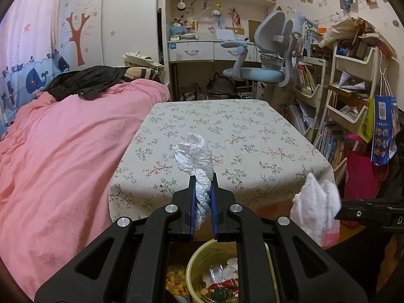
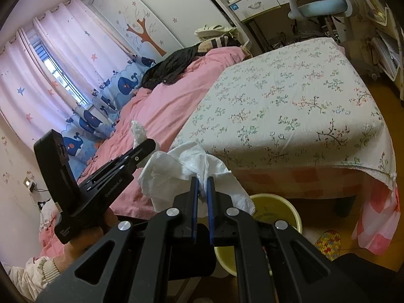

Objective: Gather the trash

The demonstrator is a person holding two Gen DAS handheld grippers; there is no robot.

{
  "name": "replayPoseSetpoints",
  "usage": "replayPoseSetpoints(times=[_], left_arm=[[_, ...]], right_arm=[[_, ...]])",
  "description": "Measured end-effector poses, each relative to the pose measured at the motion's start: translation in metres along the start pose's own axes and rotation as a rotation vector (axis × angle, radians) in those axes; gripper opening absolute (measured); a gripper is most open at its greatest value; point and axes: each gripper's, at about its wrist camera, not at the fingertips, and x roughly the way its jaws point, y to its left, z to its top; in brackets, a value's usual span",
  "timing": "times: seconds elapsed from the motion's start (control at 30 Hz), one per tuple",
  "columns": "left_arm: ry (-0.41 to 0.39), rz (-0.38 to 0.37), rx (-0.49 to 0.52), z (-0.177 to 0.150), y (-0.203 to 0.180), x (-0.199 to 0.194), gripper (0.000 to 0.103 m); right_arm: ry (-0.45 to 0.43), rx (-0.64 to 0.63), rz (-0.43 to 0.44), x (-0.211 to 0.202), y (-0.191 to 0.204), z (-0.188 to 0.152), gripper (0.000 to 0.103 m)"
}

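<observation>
Two crumpled white tissues, one per gripper. First tissue clamped between the blue pads of the left gripper, its loose end sticking up beyond the fingertips. Second tissue pinched in the right gripper, fingers closed on it, paper spreading to both sides. One yellow bin directly below both, already holding wrappers and paper scraps. One table under a flowered cloth just beyond. One pink quilt beside it, one blue chair further back.
</observation>
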Motion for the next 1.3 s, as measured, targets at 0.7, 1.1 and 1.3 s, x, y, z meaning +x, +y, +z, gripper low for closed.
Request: replayPoseSetpoints(times=[0.7, 1.1, 1.3], left_arm=[[0.186, -0.073, 0.036, -0.038, -0.021, 0.021, 0.009], [0.22, -0.004, 0.02, -0.042, -0.017, 0.026, 0.066], [0.154, 0.061, -0.026, -0.029, -0.005, 0.017, 0.083]], right_arm=[[0.223, 0.012, -0.149, 0.043, -0.01, -0.024, 0.028], [0.195, -0.001, -0.221, 0.035, -0.01, -0.024, 0.062], [0.102, -0.073, -0.284, 0.025, 0.003, -0.016, 0.077]])
